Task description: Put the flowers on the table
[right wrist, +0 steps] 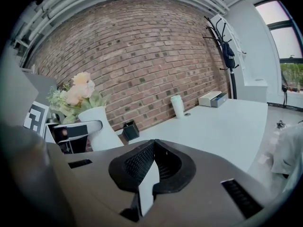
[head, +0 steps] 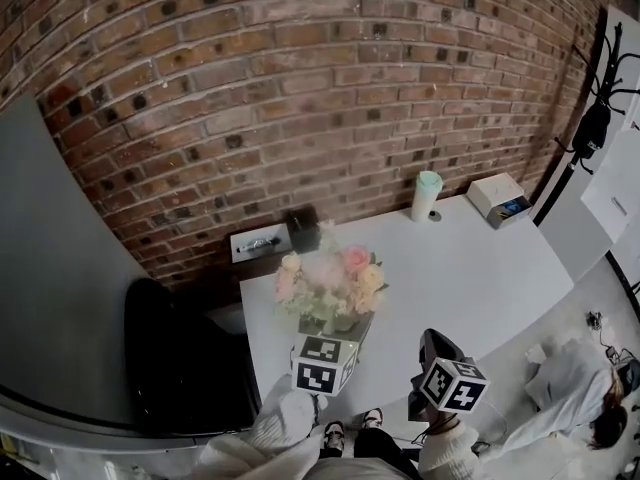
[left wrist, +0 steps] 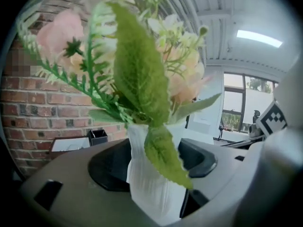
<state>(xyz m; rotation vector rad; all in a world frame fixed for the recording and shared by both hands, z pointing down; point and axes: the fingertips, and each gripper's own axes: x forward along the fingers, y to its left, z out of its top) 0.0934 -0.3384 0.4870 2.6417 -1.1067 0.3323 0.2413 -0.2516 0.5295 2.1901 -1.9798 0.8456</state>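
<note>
A bunch of pink and cream flowers (head: 330, 280) with green leaves stands in a white ribbed vase (left wrist: 147, 186). My left gripper (left wrist: 154, 193) is shut on the vase's body, and leaves fill most of the left gripper view. In the head view the left gripper (head: 335, 336) holds the flowers over the near left part of the white table (head: 480, 278). Whether the vase touches the table is hidden. My right gripper (head: 432, 356) hangs at the table's near edge, to the right of the flowers. Its jaws (right wrist: 152, 150) are shut with nothing in them. The right gripper view shows the vase (right wrist: 102, 132) to its left.
A pale green cup (head: 427, 195) and a white box (head: 498, 199) stand at the table's far edge by the brick wall. A black pen holder (head: 303, 230) and a white tray (head: 258, 242) sit at the far left. A black chair (head: 185, 363) is left of the table.
</note>
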